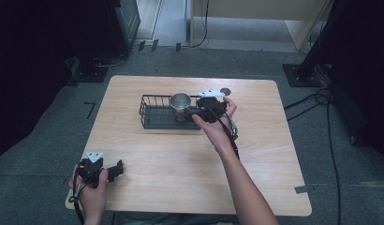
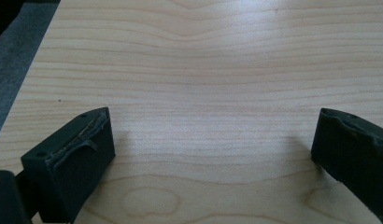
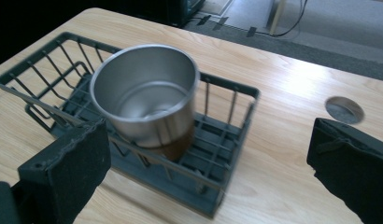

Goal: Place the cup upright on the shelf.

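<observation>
The right gripper, jaws wide apart, hangs just behind the shiny steel cup, which stands inside the dark wire basket (probably lining up a grasp). The left gripper, also spread, idles over bare wooden table.

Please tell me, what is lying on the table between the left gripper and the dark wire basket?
Nothing: in the high view, bare wooden table separates the left gripper from the dark wire basket.

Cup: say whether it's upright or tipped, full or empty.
Upright and empty: the cup stands in the basket, mouth up, bare metal bottom visible.
</observation>
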`<state>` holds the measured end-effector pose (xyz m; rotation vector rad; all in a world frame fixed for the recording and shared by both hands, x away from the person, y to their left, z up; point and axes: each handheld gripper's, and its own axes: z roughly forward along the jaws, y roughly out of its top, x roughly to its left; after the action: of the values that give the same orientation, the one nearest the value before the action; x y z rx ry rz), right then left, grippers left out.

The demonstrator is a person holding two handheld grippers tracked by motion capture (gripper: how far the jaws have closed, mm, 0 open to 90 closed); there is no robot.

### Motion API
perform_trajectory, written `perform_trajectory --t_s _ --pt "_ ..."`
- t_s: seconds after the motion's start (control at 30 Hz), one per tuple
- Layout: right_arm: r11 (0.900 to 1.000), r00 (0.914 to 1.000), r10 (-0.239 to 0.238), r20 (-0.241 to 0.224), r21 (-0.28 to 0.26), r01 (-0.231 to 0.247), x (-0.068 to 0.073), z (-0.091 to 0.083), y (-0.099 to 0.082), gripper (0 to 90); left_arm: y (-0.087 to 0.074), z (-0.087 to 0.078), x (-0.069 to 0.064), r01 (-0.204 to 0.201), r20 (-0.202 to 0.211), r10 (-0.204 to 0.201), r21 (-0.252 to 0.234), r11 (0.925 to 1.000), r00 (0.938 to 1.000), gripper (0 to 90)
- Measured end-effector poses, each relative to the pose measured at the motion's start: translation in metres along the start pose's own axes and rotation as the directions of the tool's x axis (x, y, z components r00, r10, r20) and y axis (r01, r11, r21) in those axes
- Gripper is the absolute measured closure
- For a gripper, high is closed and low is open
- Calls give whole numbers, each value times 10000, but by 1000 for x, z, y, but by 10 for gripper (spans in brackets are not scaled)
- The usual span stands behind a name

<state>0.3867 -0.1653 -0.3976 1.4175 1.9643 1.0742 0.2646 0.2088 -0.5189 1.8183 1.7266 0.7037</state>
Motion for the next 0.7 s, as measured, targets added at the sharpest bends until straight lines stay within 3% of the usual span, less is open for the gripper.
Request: perform_trajectory --t_s 0.7 --pt "9972 9926 753 957 -64 -750 -58 -41 -57 0 0 0 0 7 2 -7 -7 10000 10000 0"
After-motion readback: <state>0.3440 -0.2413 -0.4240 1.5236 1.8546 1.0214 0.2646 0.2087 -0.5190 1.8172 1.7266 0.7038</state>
